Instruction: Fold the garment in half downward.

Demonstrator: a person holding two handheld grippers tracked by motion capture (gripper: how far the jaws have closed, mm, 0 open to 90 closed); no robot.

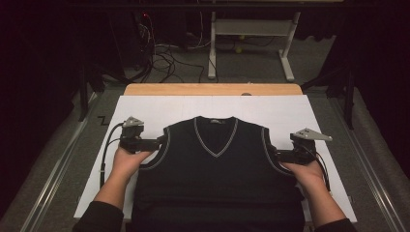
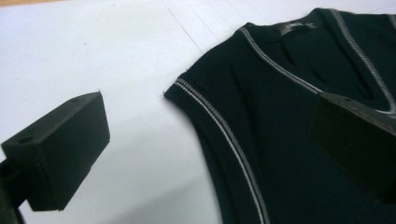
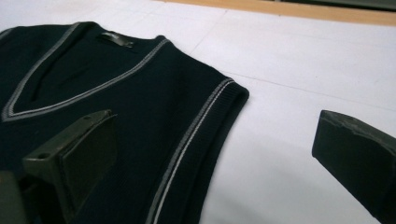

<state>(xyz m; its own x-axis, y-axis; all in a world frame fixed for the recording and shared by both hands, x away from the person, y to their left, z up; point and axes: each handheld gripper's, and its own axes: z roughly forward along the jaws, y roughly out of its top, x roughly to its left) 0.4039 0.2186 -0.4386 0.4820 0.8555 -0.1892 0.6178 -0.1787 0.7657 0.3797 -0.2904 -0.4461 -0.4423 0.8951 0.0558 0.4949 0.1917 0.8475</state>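
My two tools are open, jaws standing wide apart with nothing clamped between them. The left tool (image 1: 155, 143) sits at the near-left armhole of the dark sleeveless vest (image 1: 217, 164), and the right tool (image 1: 279, 155) at the opposite armhole.

The vest lies flat, front up, on the white sheet (image 1: 159, 108) covering the desk (image 1: 212, 89), its V-neck pointing away from me and its hem hanging toward my side. Seen along my left tool (image 2: 205, 140), the grey-striped armhole edge (image 2: 219, 126) runs right between the jaws, one jaw over the bare sheet, the other over the dark knit; the shoulder corner lies just ahead. My right tool (image 3: 210, 158) mirrors this: the striped edge (image 3: 196, 130) passes between its jaws, shoulder just beyond.

I judge the step to be taking hold of both sides for a fold. To do it well, I should lower both tools evenly so the lower jaw slips under the edge, catch both layers of knit, and close at matching points on each side, so the vest lifts square and does not skew or bunch.
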